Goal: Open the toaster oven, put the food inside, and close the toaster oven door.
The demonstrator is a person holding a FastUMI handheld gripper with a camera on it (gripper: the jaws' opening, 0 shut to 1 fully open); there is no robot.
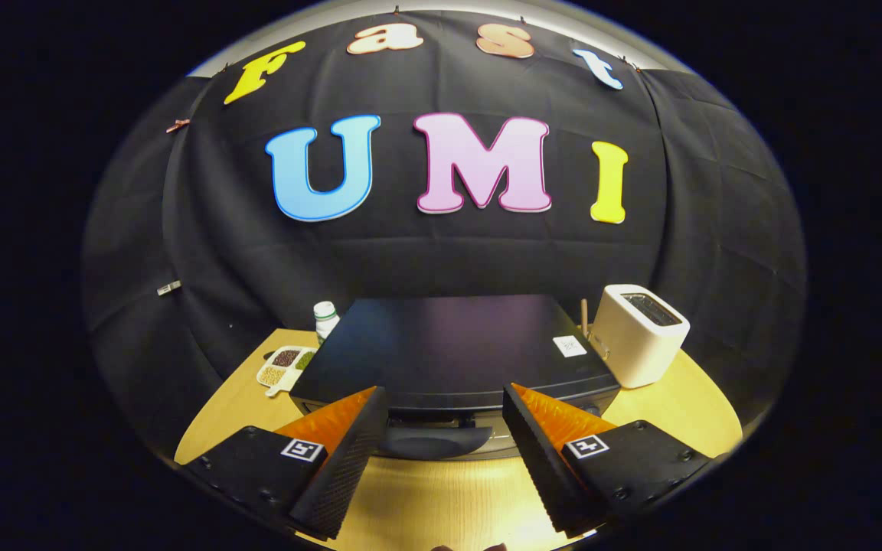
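— Table point(686, 405) first, since it carries everything?

— Yes, a pale wooden table, and I'll place the rest by the toaster oven point(449, 344) standing in the middle of it. That oven is the big black box just ahead of my fingers; I look down on its flat dark top, which has a small white sticker near its right rear corner.

— Door open or closed?

— Closed, as far as I can tell. The dark curved door handle point(433, 441) sits on the oven's front, just ahead of my fingertips and in line with the gap between them.

— What's beside the oven?

— To its right, close by, a white pop-up toaster point(638, 334) with its slot facing up. To its left, a small white tray point(285, 366) with compartments of something brown, tan and green; too small to say what. Behind the oven's left rear corner, a white bottle point(325, 317) with a green cap.

— And your gripper point(441, 413)?

— Spread wide, gripping nothing. My two black fingers with orange sides point at the oven's front, one on each side of the handle, apart from it.
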